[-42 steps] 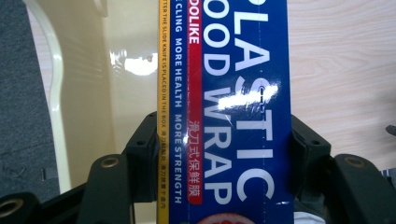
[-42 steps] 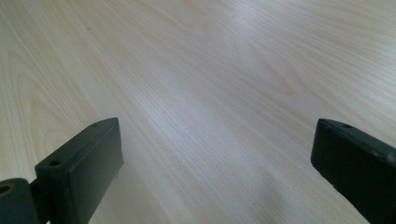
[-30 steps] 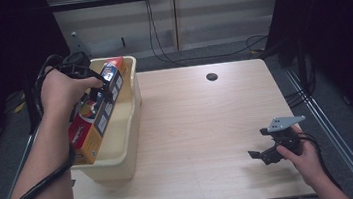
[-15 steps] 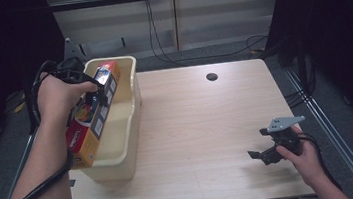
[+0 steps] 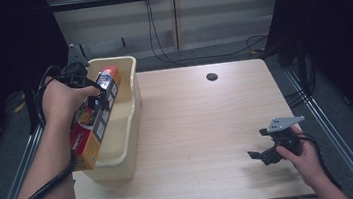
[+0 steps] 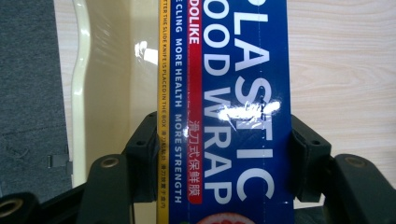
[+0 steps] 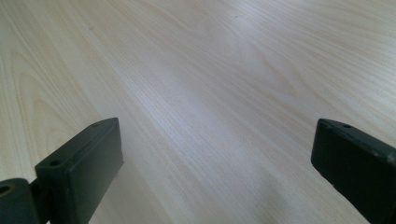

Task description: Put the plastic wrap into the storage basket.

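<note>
The left gripper (image 6: 219, 154) clamped a long glossy cardboard plastic-wrap box (image 6: 233, 93) by its sides, slanted inside the smooth cream plastic tub (image 5: 133, 109). The right gripper (image 5: 266, 153) rested with jaws apart on the pale wood-grain table (image 5: 207, 126).

Light wood table (image 5: 207, 126), bare grain close up in the right gripper view (image 7: 210, 70). Small dark round hole (image 5: 211, 77) near the table's far edge, right of centre. Black cables (image 5: 157, 36) hang behind the table's far edge and run along the floor to its right. Beige wall panels (image 5: 215, 19) beyond the table. Grey carpet floor (image 5: 1, 165) left of the table. Metal rail (image 5: 329, 132) along the table's right side, another (image 5: 25, 157) along its left. Black curtains (image 5: 346, 19) on both sides of the table.
</note>
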### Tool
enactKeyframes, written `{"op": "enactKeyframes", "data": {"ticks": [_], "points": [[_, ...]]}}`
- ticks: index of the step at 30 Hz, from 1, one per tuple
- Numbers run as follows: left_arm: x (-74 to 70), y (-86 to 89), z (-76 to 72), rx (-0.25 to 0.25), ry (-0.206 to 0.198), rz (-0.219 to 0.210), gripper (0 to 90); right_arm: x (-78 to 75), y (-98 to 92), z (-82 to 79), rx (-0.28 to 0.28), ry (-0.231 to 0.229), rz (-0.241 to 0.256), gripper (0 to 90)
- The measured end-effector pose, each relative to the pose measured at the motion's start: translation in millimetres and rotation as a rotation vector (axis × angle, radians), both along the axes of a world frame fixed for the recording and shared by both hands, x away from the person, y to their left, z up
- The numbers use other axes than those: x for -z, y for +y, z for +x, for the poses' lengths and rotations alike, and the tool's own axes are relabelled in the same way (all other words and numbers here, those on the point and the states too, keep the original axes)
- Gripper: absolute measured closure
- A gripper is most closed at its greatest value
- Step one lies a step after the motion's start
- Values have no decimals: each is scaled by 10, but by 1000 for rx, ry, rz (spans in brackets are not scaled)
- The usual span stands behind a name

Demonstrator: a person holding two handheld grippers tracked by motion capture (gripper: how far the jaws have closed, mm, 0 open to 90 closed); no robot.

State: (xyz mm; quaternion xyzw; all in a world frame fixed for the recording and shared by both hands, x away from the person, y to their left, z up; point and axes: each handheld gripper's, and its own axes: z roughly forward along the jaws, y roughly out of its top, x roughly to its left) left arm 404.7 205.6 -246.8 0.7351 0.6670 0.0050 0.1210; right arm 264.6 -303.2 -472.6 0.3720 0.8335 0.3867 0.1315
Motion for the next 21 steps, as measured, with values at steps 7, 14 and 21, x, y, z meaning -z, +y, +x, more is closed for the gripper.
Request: {"op": "enactKeyframes", "data": {"ticks": [7,14,21], "points": [[75,-30,4,3,11,-2,406,-1,3,-2,-1,-1,-1,21],[159,-23,16,16,25,2,406,1,2,-6,-3,2,-2,21],[210,-14,9,12,32,-9,405,2,4,-9,-7,5,-3,21]]}}
